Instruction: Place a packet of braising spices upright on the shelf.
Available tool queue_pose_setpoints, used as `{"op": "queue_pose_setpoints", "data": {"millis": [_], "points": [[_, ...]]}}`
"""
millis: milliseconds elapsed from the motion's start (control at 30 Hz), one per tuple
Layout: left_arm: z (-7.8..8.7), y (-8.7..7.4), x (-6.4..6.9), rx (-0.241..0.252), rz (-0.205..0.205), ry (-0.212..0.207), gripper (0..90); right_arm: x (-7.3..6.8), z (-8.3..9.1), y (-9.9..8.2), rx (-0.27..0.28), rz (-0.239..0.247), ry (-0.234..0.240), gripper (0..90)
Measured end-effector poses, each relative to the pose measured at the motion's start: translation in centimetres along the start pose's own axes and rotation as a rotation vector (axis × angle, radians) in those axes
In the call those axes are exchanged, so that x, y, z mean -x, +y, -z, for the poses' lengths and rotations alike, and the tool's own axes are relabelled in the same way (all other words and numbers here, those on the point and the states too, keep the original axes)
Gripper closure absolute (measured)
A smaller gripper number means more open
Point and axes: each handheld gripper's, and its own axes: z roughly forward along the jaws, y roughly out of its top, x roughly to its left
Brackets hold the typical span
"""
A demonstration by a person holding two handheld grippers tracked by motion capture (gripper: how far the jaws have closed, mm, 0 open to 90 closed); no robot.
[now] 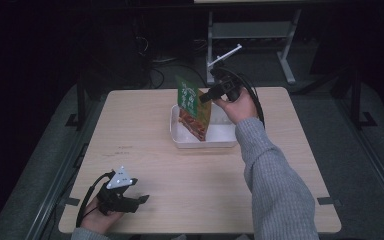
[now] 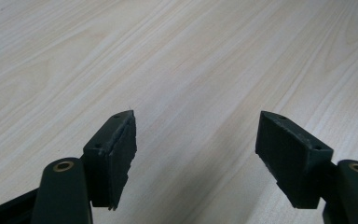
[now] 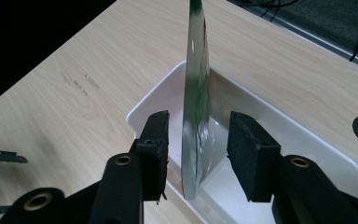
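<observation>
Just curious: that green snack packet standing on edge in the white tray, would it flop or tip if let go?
Probably tip: the packet stands on its thin edge in the white tray, the right gripper pads apart from it. It looks thin, light and glossy, so likely slippery and somewhat floppy.

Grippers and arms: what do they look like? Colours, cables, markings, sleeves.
Both grippers are black, each with two blocky jaws whose arms carry brass-coloured pivot rings. The left gripper wears a grey three-cornered plate on top and trails a looping black cable. The right gripper also trails a black cable arching behind the hand. The right arm wears a grey ribbed knit sleeve; a grey cuff edge shows at the left wrist.
</observation>
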Motion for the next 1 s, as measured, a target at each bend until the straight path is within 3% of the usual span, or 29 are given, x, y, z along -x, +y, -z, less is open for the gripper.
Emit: {"op": "queue_pose_setpoints", "data": {"millis": [567, 1000], "points": [[0.0, 0.0, 0.0, 0.01, 0.007, 0.007, 27.8, 0.5, 1.3, -1.8, 0.025, -0.004, 0.026, 49.4], [0.0, 0.0, 0.0, 0.012, 0.009, 0.011, 27.5, 0.8, 1.5, -4.6, 0.05, 0.007, 0.072, 47.2]]}}
